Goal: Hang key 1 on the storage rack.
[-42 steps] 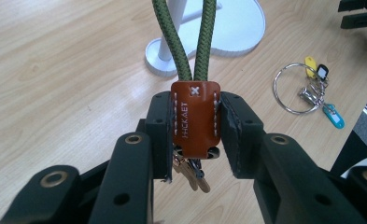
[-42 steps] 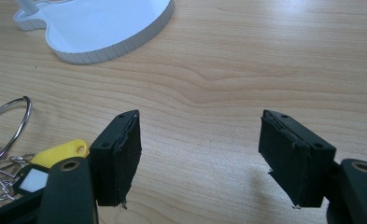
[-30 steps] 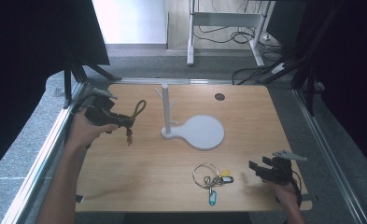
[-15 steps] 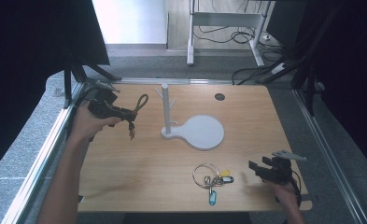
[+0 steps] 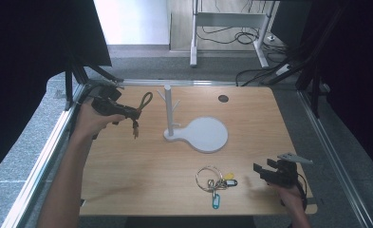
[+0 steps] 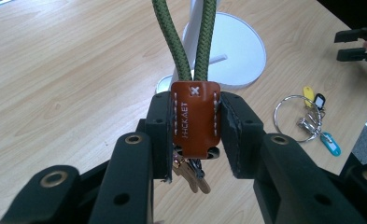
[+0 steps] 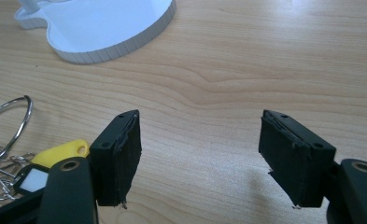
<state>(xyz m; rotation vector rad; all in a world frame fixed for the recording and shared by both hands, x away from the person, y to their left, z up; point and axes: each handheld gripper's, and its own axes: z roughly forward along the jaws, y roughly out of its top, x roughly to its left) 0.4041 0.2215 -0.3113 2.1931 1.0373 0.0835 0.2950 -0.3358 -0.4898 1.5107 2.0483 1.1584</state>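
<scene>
A green rope lanyard (image 5: 145,100) with a brown leather tab (image 6: 195,119) and keys hanging under it is clamped in my left gripper (image 5: 127,113), which is shut on the tab (image 6: 195,122). It hangs above the table's far left, just left of the white peg stand (image 5: 169,111) on its round base (image 5: 208,135). The rope loop (image 6: 202,37) points toward the stand's base (image 6: 237,51). My right gripper (image 5: 261,172) rests at the front right, open with nothing between its jaws (image 7: 200,154). A key ring (image 5: 215,180) with coloured tags lies just left of it.
The key ring (image 7: 8,121) and its yellow tag (image 7: 62,151) lie by the right gripper's left jaw. A dark round hole (image 5: 223,98) sits at the table's far side. Metal rails run along both table sides.
The left gripper with the lanyard has shifted slightly up and toward the stand. The right gripper has kept still.
</scene>
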